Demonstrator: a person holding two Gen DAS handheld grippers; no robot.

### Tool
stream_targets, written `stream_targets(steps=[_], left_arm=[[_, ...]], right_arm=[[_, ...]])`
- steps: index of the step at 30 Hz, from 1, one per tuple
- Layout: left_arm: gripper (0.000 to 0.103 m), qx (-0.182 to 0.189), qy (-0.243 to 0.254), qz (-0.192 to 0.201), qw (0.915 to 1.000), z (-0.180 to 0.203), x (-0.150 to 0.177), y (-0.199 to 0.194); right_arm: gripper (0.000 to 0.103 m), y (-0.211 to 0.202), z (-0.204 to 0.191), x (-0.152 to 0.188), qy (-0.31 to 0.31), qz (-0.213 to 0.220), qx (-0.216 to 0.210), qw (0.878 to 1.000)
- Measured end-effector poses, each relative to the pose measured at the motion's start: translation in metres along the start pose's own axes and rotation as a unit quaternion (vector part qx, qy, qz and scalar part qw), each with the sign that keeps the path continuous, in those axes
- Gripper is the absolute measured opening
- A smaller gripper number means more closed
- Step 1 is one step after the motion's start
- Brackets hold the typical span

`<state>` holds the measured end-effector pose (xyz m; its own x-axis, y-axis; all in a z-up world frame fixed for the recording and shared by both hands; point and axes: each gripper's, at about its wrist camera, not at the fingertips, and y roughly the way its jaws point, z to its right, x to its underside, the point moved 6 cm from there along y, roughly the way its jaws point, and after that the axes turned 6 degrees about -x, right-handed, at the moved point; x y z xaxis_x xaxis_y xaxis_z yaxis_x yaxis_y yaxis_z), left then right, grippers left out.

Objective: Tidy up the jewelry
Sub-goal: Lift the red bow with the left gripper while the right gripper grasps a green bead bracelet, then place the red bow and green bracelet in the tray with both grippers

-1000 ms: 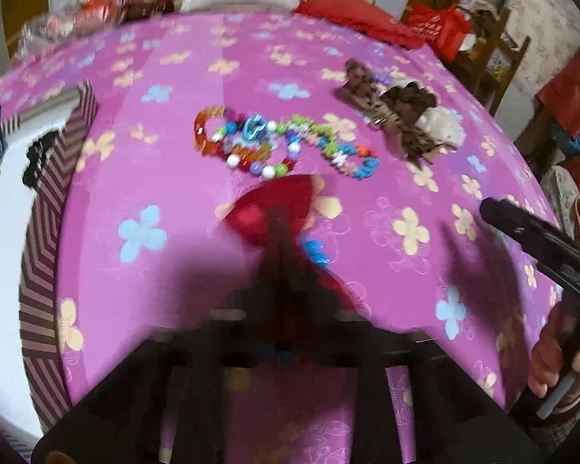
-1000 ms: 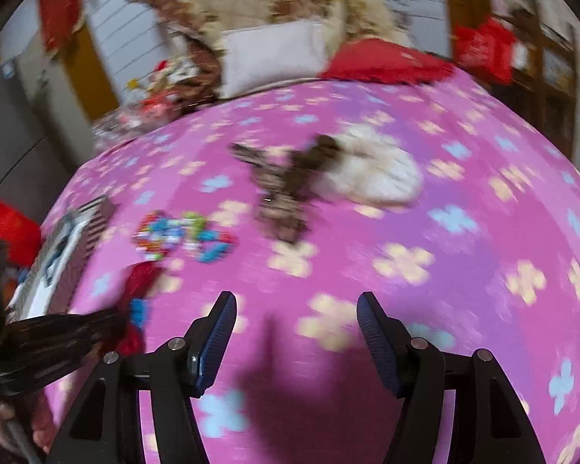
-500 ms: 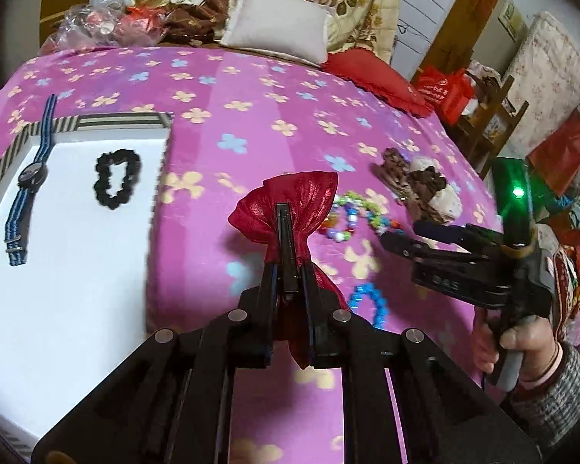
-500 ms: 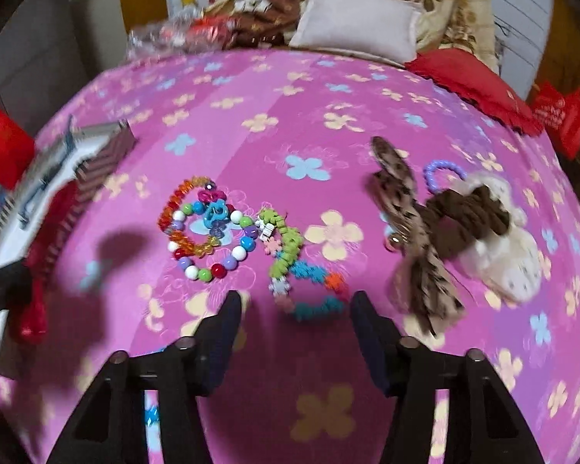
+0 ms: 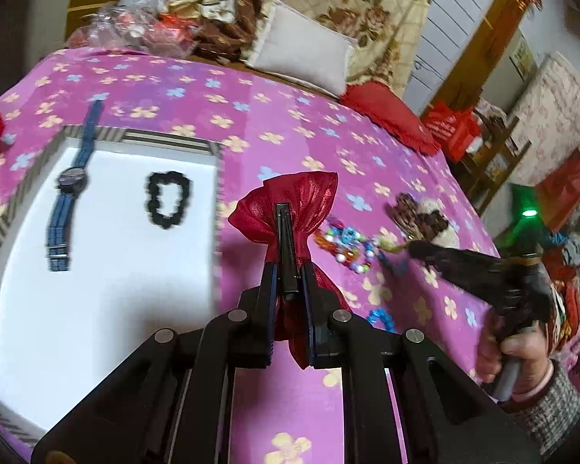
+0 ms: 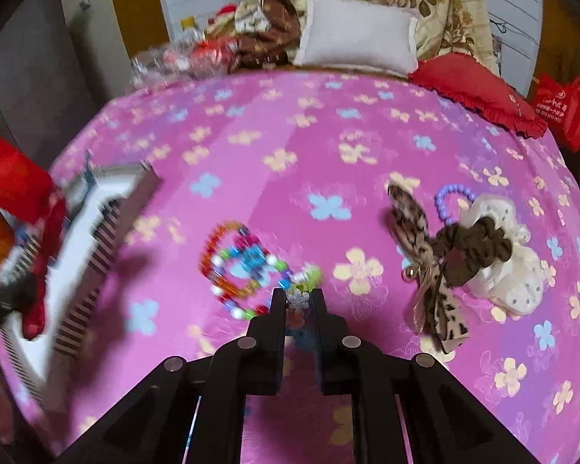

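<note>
Two wrist views, jewelry sorting on a bed with a pink flowered cover (image 6: pixel 251 123). The landmark is the white-lined tray (image 5: pixel 108 270) with a striped rim.

Left tool (image 5: pixel 288 270): jaws narrow, clamped on the clip of a red bow hair clip (image 5: pixel 290 208), held in the air just beside the tray's near right edge. A second before, the bow lay low over the bed cover, well away from the tray; it had since been lifted and carried to the tray's side. A blue-strapped watch (image 5: pixel 67 201) and a black bracelet (image 5: pixel 168 203) lay inside the tray, apart from each other.

Right tool (image 6: pixel 299 301): a second before, its jaws stood wide above bare cover; they were now drawn close around the near end of a green-and-blue flower-bead bracelet (image 6: pixel 303 276), well to the right of the tray. Blur hid whether the grip was firm.

A heap of multicoloured bead bracelets (image 6: pixel 236 263) lay touching that bracelet on its tray side. Farther from the tray lay a leopard-print bow (image 6: pixel 417 239), a brown scrunchie (image 6: pixel 475 247), a cream scrunchie (image 6: pixel 510 274) and a purple bead bracelet (image 6: pixel 448 201).

Judgement: the bow appeared ready for release into the tray; most pieces remained unsorted.
</note>
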<state>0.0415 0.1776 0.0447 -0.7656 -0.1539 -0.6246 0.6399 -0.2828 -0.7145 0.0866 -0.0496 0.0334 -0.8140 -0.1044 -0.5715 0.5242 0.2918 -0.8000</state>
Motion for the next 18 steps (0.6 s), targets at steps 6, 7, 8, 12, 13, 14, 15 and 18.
stream_targets(steps=[6, 7, 8, 12, 13, 14, 15, 18], left_arm=[[0.011, -0.038, -0.036, 0.008, 0.9986, -0.040, -0.006, -0.015], [0.011, -0.047, -0.043, 0.011, 0.9979, -0.049, -0.007, -0.018], [0.011, -0.055, -0.049, 0.012, 0.9972, -0.055, -0.006, -0.020], [0.011, -0.097, -0.074, 0.016, 0.9924, -0.090, -0.008, -0.031], [0.011, -0.106, -0.082, 0.014, 0.9909, -0.100, -0.008, -0.032], [0.011, -0.109, -0.089, 0.011, 0.9900, -0.108, -0.007, -0.032], [0.011, -0.111, -0.098, 0.006, 0.9890, -0.116, -0.006, -0.032], [0.011, -0.120, -0.122, -0.010, 0.9852, -0.138, -0.002, -0.030]], right_arm=[[0.011, -0.036, -0.031, -0.019, -0.003, 0.025, -0.035, 0.999], [0.011, -0.042, -0.040, -0.022, -0.009, 0.029, -0.040, 0.999], [0.011, -0.045, -0.047, -0.023, -0.013, 0.030, -0.044, 0.998], [0.011, -0.056, -0.085, -0.032, -0.030, 0.032, -0.069, 0.997], [0.011, -0.057, -0.096, -0.035, -0.034, 0.032, -0.074, 0.996], [0.011, -0.057, -0.104, -0.036, -0.038, 0.031, -0.078, 0.996], [0.011, -0.057, -0.115, -0.039, -0.044, 0.030, -0.084, 0.995], [0.011, -0.049, -0.150, -0.046, -0.062, 0.022, -0.100, 0.993]])
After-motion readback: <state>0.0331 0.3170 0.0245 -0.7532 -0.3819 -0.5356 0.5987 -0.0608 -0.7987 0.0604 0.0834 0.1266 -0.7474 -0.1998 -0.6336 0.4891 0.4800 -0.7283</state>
